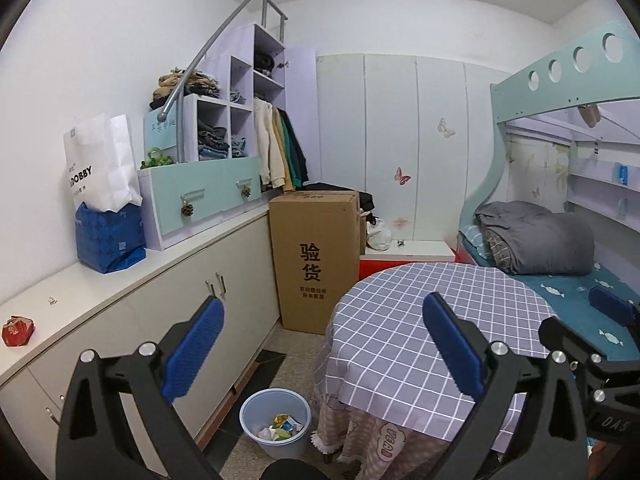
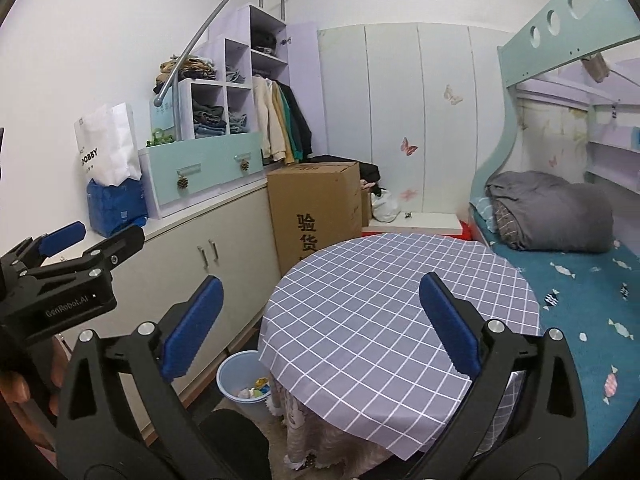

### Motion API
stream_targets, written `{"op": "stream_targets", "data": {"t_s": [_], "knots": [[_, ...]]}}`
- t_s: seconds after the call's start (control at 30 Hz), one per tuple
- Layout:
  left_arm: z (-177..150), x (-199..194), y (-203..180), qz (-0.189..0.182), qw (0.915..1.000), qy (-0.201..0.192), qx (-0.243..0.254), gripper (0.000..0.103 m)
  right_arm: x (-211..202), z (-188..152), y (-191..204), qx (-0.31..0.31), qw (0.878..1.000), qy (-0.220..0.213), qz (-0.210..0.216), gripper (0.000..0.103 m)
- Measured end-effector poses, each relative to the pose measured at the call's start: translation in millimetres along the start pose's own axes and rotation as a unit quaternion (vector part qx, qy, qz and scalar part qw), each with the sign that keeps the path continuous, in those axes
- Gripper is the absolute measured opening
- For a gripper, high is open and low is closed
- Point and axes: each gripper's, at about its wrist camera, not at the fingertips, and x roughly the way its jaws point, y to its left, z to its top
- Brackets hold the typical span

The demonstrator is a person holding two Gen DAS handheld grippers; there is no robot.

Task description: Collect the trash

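left wrist: left claw [image 1: 320, 348] agape, empty; red wrapper [image 1: 18, 331] lies on bench [image 1: 120, 280] far left; bin [image 1: 275, 420] on floor holds scraps | step: between pickups, wrapper likely next, needs swing left | right wrist: right claw [image 2: 320, 328] spread wide, empty; table [image 2: 400, 300] beside bin crowds approach

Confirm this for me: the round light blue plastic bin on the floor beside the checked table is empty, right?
Not quite. The round light blue plastic bin does stand on the floor beside the checked table, but it already holds several pieces of trash. The left wrist view shows them inside.
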Motion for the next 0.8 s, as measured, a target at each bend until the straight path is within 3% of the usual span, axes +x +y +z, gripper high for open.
{"op": "stream_targets", "data": {"t_s": [0.8], "knots": [[-7.7,3.9,-15.6,-0.009,0.9996,0.011,0.024,0.098,2.0,-9.4,-3.5,0.015,1.000,0.011,0.006,0.096]]}}
